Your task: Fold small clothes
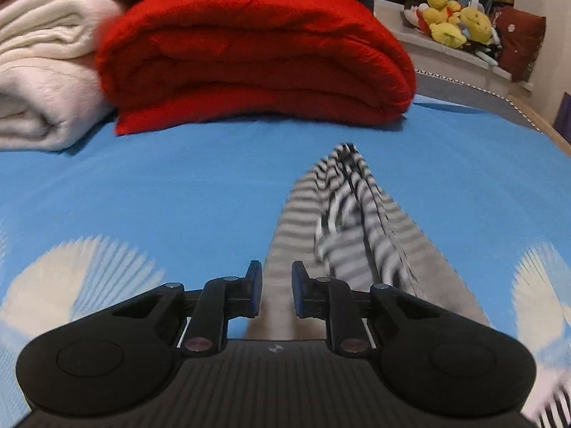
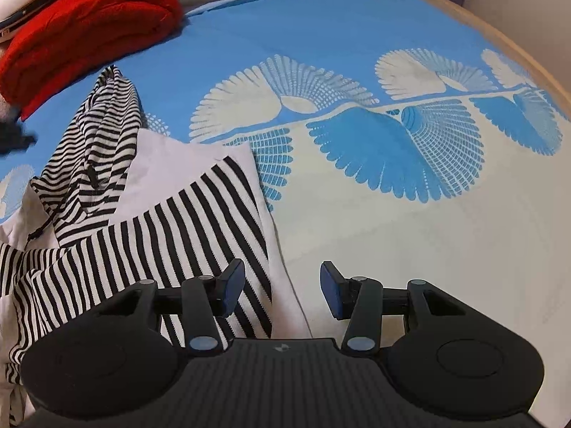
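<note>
the black-and-white striped soft shirt (image 2: 200, 221) is lying crumpled on the blue bed cover with white fan shapes (image 2: 357, 28), not folded yet. the left gripper (image 1: 277, 290) is hanging just above a long stretched strip of it, fingers a little apart with cloth between them; i cannot tell if it is pinching. the right gripper (image 2: 282, 290) is sitting wide open, holding nothing, over the shirt's right edge, likely ready to grab that side. to its right the bed is bare, good room for folding. the fat red folded blanket (image 1: 249, 57) is sitting far ahead of the left gripper.
</note>
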The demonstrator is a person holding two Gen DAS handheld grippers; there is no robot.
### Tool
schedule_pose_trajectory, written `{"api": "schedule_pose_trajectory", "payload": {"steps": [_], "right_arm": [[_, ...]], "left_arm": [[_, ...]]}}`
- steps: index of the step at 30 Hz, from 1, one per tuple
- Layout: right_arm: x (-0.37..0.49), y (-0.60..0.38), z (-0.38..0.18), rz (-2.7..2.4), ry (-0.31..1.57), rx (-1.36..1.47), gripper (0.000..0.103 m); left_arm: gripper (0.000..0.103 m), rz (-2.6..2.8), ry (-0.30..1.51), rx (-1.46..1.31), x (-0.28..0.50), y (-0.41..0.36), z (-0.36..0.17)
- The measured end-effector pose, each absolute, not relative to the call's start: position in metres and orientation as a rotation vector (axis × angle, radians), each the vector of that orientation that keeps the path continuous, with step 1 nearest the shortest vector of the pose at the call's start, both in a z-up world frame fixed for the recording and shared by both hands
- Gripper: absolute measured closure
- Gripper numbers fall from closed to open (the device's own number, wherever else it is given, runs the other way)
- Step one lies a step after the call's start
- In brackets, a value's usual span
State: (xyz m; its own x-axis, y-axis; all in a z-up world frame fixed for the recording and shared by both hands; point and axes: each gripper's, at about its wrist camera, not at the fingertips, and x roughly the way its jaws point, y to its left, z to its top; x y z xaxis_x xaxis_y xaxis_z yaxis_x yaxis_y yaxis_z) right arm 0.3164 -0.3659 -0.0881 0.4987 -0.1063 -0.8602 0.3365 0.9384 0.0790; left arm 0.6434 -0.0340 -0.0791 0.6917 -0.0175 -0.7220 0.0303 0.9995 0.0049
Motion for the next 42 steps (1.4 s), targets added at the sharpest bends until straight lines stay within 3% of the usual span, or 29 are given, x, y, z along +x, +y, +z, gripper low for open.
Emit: {"api": "schedule_pose_trajectory", "payload": {"steps": [4, 8, 12, 13, 15, 16, 20, 26, 32, 38, 40, 42], "right_arm": [[0.319, -0.359, -0.091, -0.234, 1.030, 0.218, 0.054], [0.322, -0.360, -0.099, -0.230, 1.051, 0.169, 0.054], [0.324, -0.367, -0.103, -0.263, 1.058, 0.157, 0.054], [0.325, -0.366, -0.105, -0.266, 1.060, 0.152, 0.054], [0.326, -0.362, -0.107, -0.257, 1.066, 0.155, 0.054], [0.326, -0.360, -0.108, -0.252, 1.069, 0.155, 0.054], [0.329, -0.357, -0.103, -0.249, 1.061, 0.159, 0.054], [0.332, -0.351, -0.082, -0.230, 1.006, 0.216, 0.054], [0.327, -0.354, -0.060, -0.235, 0.950, 0.308, 0.054], [0.311, -0.364, -0.044, -0.272, 0.856, 0.407, 0.054], [0.309, -0.366, -0.045, -0.298, 0.858, 0.427, 0.054], [0.308, -0.367, -0.045, -0.292, 0.848, 0.453, 0.054]], "left_arm": [[0.080, 0.002, 0.814, -0.017, 0.704, -0.038, -0.097], [0.058, 0.008, 0.822, 0.045, 0.742, -0.053, -0.112], [0.056, -0.013, 0.882, 0.049, 0.762, -0.061, -0.127], [0.057, -0.024, 0.919, 0.065, 0.766, -0.064, -0.134], [0.081, -0.043, 0.933, 0.139, 0.766, -0.070, -0.140], [0.101, -0.059, 0.923, 0.162, 0.764, -0.073, -0.138], [0.102, -0.080, 0.855, 0.197, 0.742, -0.075, -0.115], [0.102, -0.214, 0.684, 0.264, 0.640, -0.084, -0.053], [0.102, -0.555, 0.473, 0.432, 0.430, -0.079, -0.004], [0.098, -0.718, 0.715, 0.435, 0.276, -0.022, -0.020], [0.097, -0.624, 0.771, 0.391, 0.268, -0.009, -0.020], [0.088, -0.488, 0.781, 0.300, 0.280, -0.004, -0.014]]}}
